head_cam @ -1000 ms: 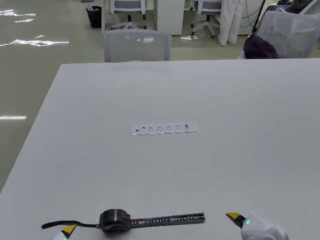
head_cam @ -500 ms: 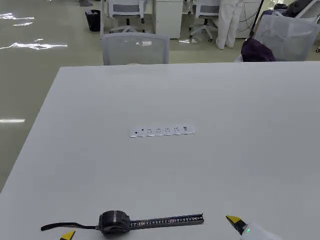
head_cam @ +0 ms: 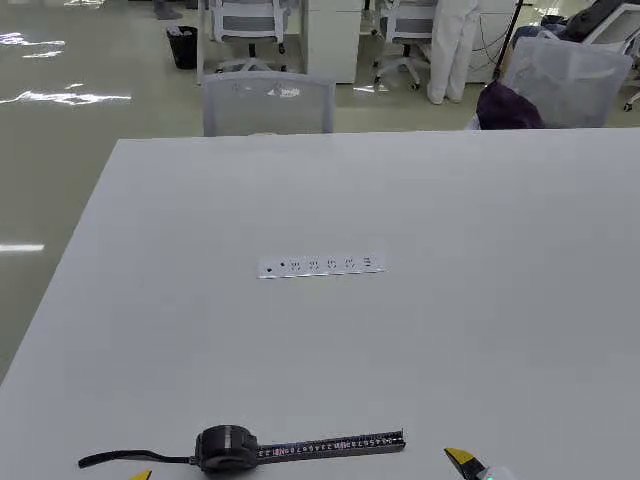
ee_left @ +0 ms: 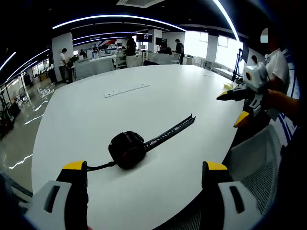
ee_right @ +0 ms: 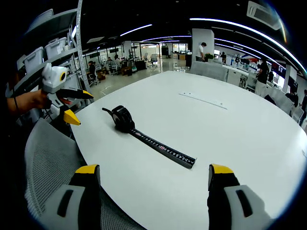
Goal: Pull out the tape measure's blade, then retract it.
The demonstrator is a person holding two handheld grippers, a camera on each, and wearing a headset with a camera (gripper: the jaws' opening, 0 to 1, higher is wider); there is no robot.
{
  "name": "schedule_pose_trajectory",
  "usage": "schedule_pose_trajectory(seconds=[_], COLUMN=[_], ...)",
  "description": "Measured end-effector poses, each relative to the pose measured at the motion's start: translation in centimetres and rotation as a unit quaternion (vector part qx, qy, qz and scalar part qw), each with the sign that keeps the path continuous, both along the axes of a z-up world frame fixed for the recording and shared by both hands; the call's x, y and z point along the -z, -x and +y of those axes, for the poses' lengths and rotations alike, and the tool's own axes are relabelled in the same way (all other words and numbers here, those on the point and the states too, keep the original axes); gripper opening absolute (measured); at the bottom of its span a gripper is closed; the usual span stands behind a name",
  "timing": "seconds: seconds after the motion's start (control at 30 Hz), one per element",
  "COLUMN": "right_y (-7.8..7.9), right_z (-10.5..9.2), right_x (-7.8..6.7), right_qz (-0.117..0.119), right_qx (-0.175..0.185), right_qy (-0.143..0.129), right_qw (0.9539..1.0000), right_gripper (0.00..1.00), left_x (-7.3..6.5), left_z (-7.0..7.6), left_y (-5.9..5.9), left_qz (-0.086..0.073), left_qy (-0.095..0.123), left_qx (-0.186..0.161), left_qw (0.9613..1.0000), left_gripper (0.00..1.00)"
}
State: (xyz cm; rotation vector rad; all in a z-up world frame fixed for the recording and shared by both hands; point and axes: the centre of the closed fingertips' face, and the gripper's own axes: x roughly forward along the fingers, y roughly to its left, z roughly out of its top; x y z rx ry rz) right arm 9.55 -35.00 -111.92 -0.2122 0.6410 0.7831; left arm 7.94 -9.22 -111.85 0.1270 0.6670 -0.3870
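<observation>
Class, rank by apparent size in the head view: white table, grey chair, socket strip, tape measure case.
1. white table
2. grey chair, though farther away
3. socket strip and tape measure case: too alike to rank; strip longer, case thicker

Tape blade (head_cam: 335, 445) markings illegible.

Left tool (ee_left: 144, 166) jaws spread wide; right tool (ee_right: 154, 167) jaws spread wide; tools facing each other.

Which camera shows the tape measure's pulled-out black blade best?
The right gripper view: the black pulled-out blade lies near and unblocked, with its markings plain along the full length. The left gripper view shows it foreshortened, running away from the round black case. The head view has it small at the bottom edge.
</observation>
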Motion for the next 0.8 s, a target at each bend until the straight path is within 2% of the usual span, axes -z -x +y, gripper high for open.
schedule_pose_trajectory(seconds=[0.1,0.27,0.53,0.8], right_y=[-0.1,0.0,0.1,0.2], right_z=[0.0,0.1,0.0,0.0], right_x=[-0.1,0.0,0.2,0.5], right_qz=[-0.002,-0.002,-0.001,0.002], right_qx=[0.006,0.008,0.011,0.014], right_qy=[0.001,0.004,0.002,0.003], right_qw=[1.0,1.0,0.9999,0.9999], right_gripper=[0.94,0.94,0.94,0.94], left_x=[-0.1,0.1,0.5,1.3], left_z=[0.2,0.4,0.0,0.1], left_y=[-0.1,0.0,-0.3,-0.6], left_qz=[-0.001,0.002,0.0,0.003], left_qy=[0.006,0.004,0.025,0.036], left_qx=[-0.015,-0.029,-0.054,-0.079], left_qw=[0.9999,0.9996,0.9982,0.9962], left_gripper=[0.99,0.99,0.99,0.99])
